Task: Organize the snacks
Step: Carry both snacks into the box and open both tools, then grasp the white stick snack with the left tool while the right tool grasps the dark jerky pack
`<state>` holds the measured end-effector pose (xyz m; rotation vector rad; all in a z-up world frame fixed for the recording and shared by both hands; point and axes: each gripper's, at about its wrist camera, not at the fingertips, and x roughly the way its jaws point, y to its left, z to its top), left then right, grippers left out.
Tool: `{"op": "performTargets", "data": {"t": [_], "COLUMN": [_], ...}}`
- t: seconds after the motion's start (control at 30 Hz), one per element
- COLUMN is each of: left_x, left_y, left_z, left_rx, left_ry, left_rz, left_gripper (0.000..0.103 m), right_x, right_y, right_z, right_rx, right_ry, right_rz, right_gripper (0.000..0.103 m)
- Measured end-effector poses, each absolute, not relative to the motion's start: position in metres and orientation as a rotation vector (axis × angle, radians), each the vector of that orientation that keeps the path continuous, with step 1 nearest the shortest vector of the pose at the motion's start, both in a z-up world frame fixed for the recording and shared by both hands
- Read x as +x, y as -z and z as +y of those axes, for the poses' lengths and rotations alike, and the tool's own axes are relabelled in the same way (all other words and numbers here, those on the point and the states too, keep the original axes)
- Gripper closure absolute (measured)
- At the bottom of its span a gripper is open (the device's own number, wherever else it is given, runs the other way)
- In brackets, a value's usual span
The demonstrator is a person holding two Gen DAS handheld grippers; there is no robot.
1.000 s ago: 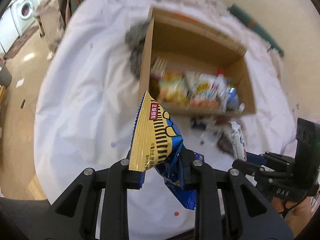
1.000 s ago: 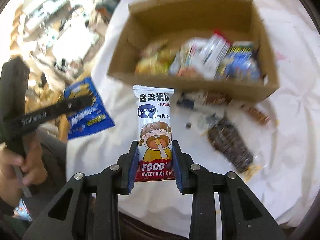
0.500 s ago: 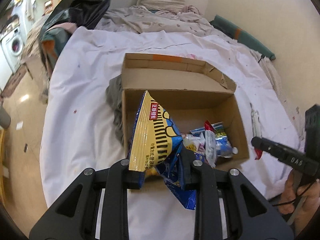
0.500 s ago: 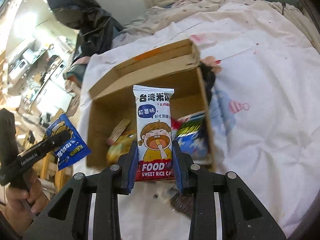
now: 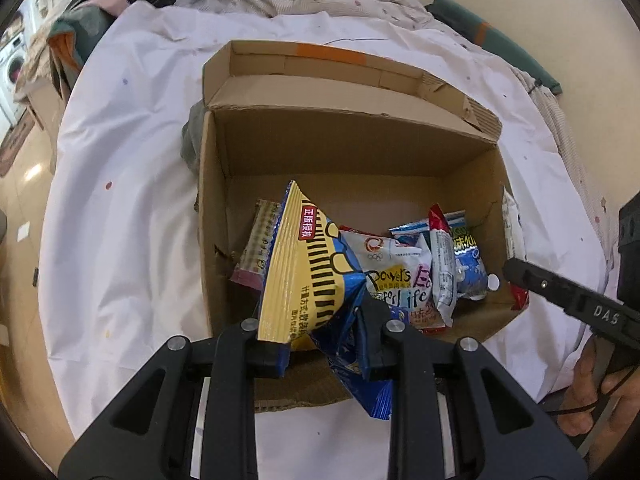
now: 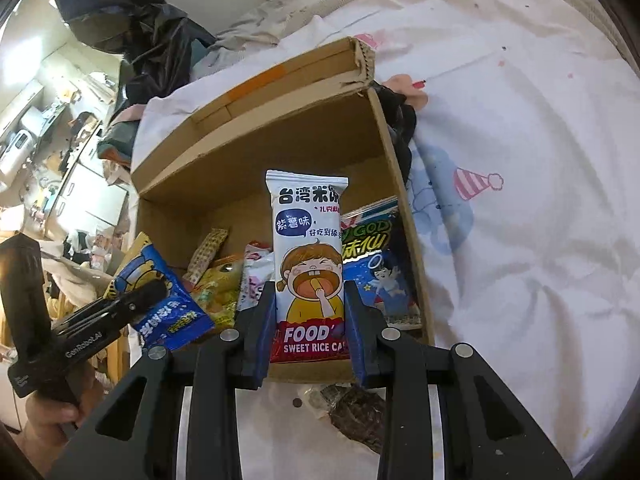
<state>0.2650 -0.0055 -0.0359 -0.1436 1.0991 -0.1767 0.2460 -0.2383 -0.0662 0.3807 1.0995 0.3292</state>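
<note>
Right wrist view first: the right gripper [image 6: 310,322] has its blue-padded fingers [image 6: 264,332] pinching the bottom end of a sweet rice cake packet [image 6: 308,256], long axis straight up and away from the fingers. The open cardboard box [image 6: 256,128] sits right behind and below the packet, on a white bedsheet [image 6: 520,160], so I'd guess the drop is just forward and down over the near wall.

Left wrist view, same deal: the left gripper [image 5: 324,340] is clamped on the crumpled corner of a yellow and blue snack bag [image 5: 304,268], which sticks up and leans left, already hanging over the box's near edge above the snack pile [image 5: 408,264] inside. Both grippers point steeply down, the left one looks slightly nearer the box. A dark wrapped snack [image 6: 356,416] lies on the sheet outside it.
</note>
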Motion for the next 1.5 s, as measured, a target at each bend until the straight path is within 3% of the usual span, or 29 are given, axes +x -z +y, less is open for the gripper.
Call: {"op": "performTargets", "data": {"t": [0.53, 0.63, 0.7, 0.77, 0.87, 1.23, 1.5], "left_x": [0.267, 0.266, 0.264, 0.263, 0.263, 0.258, 0.246], "left_y": [0.042, 0.040, 0.037, 0.035, 0.033, 0.023, 0.016], "left_z": [-0.001, -0.002, -0.003, -0.003, -0.001, 0.015, 0.007], "left_rx": [-0.168, -0.154, -0.139, -0.133, -0.142, -0.200, -0.159], "left_ry": [0.173, 0.162, 0.156, 0.154, 0.144, 0.117, 0.128], "left_rz": [1.134, 1.114, 1.092, 1.085, 1.075, 1.037, 1.015], "left_gripper": [0.076, 0.061, 0.050, 0.030, 0.019, 0.019, 0.019], "right_x": [0.248, 0.248, 0.248, 0.247, 0.246, 0.242, 0.206], "right_y": [0.084, 0.084, 0.083, 0.079, 0.074, 0.070, 0.062], "right_z": [-0.235, -0.237, -0.240, -0.243, -0.245, -0.254, -0.261], "right_rx": [0.382, 0.404, 0.426, 0.456, 0.468, 0.475, 0.319], "right_ry": [-0.296, -0.302, -0.309, -0.315, -0.320, -0.297, -0.294], "right_rz": [1.175, 1.178, 1.168, 1.151, 1.123, 1.109, 1.068], "right_gripper": [0.067, 0.059, 0.048, 0.035, 0.034, 0.034, 0.034]}}
